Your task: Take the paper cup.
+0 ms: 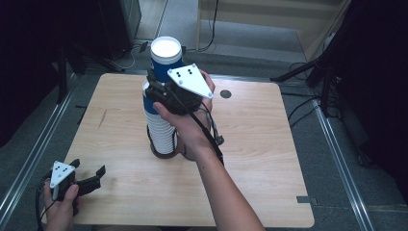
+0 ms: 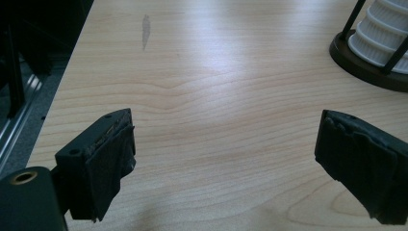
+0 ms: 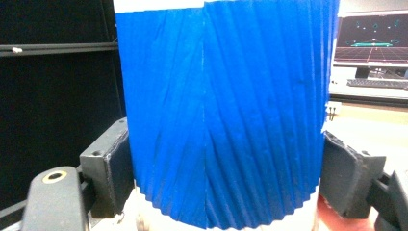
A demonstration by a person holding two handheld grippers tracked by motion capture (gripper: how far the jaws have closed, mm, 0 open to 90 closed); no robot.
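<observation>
While the blue cup [image 1: 166, 57] sits at the top of the white cup stack [image 1: 161, 130] mid-table, the right gripper [image 1: 166, 89] is clamped on its sides. Left gripper [image 1: 89, 179] rests near the wooden table [image 1: 260, 159] corner, jaws wide apart, holding nothing.

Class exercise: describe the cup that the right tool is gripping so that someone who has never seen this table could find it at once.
Start at the wooden table and find the tall stack of cups in a dark holder near its middle. The blue cup sits at the very top, clamped by the right tool. Its ribbed blue sleeve and white rim stand above the white cups below.
</observation>
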